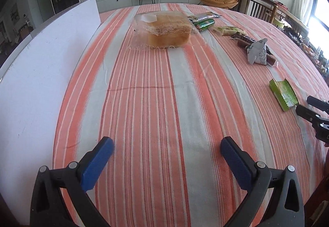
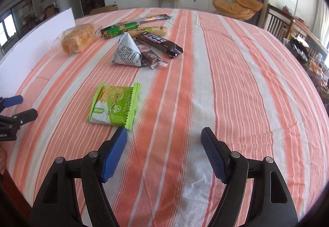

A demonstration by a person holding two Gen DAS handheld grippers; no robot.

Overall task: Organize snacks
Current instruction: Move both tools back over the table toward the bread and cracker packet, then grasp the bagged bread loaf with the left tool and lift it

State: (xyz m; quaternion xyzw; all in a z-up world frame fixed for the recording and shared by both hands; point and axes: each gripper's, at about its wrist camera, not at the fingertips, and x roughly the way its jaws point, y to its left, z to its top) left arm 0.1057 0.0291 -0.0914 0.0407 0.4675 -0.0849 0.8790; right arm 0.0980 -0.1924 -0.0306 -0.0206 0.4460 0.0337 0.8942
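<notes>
Two empty grippers over a striped tablecloth [image 2: 236, 74] scattered with snacks.

The right gripper [image 2: 164, 154] stands spread wide with nothing between its blue pads, the green cracker packet [image 2: 115, 105] lying flat just ahead of its left fingertip (near, not touching). The left gripper [image 1: 167, 158] is likewise released over bare cloth. Farther back, a bagged bread loaf [image 1: 164, 28] sits near the white board [image 1: 39, 58]; beside it lie a green sausage pack [image 2: 120, 29], a grey triangular packet [image 2: 127, 52] and a dark chocolate bar [image 2: 159, 42], clustered together.
</notes>
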